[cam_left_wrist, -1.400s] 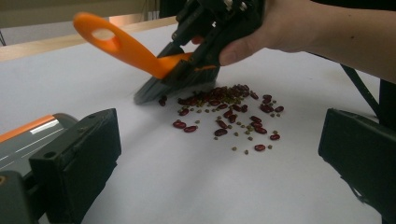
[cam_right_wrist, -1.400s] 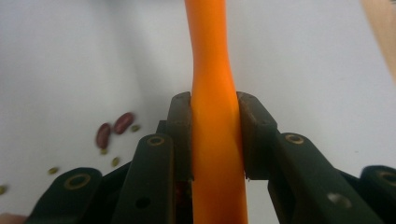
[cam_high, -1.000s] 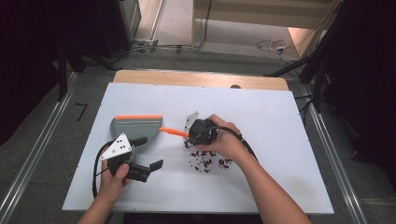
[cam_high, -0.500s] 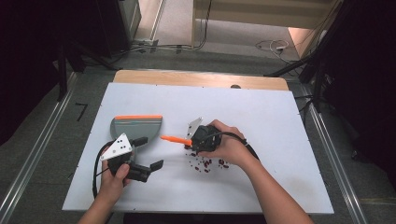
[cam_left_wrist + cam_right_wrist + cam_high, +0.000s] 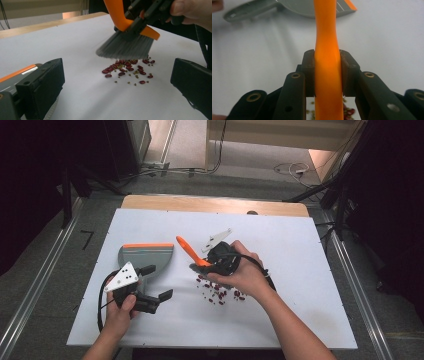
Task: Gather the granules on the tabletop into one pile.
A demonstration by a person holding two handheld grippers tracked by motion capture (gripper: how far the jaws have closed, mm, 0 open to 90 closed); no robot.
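Brush raised over the beans
Your right tongs (image 5: 202, 265) clamped the orange brush (image 5: 126, 41) above the beans (image 5: 130, 70); your left tongs (image 5: 160, 282) stood wide beside the dustpan (image 5: 147, 255).

left gripper (image 5: 150, 299): low over the bench, held in the left hand (image 5: 121, 307), jaws wide apart, pointing right | right gripper (image 5: 220, 262): gripped from above by the right hand (image 5: 245, 275), jaws clamped tight, pointing left | both forearms came in from the near edge
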